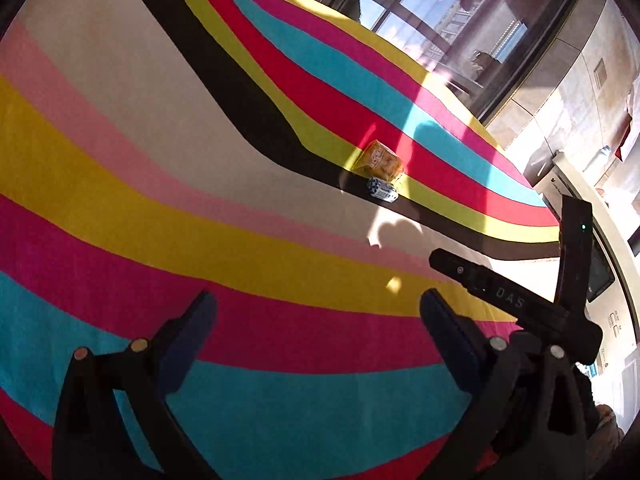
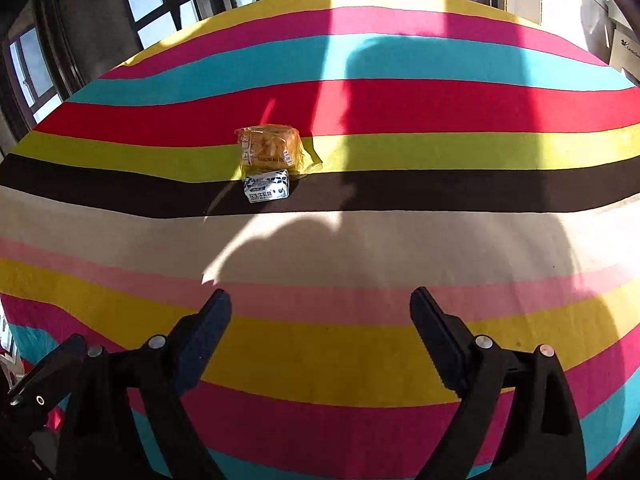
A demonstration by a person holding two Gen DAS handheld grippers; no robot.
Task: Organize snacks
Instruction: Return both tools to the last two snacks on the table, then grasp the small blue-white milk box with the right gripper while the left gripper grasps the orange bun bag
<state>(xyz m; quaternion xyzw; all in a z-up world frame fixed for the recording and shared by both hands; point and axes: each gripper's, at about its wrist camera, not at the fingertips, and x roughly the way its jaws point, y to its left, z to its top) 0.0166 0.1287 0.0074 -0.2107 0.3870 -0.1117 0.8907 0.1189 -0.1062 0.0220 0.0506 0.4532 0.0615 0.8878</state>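
A: Surface noted — a table under a cloth of broad stripes [image 2: 360, 240] in yellow, pink, turquoise, red, lime, black and cream. Sun falls across it in patches, with soft shadows on the cream and turquoise bands.

B: Snacks?

A: Two. A yellow-orange clear-film packet holding a pastry [image 2: 269, 147] lies on the lime stripe. Touching its near edge, a smaller white packet with dark blue print [image 2: 267, 186] lies on the black stripe. Both sit toward the far middle of the cloth in the right wrist view; in the left wrist view the yellow-orange packet [image 1: 378, 161] and the white packet [image 1: 383, 191] show far and to the right.

B: Right gripper?

A: The right gripper [image 2: 320, 300] hovers over the near pink and yellow stripes, jaws spread wide, nothing between the dark pads. It is well apart from both packets.

B: Left?

A: The left gripper [image 1: 318, 300] — the same, jaws released and empty, above the magenta and turquoise stripes at the near side. The black body of the other tool [image 1: 520, 300], lettered "DAS", crosses just right of its right finger.

B: Background?

A: Windows [image 2: 156, 4] beyond the far edge.
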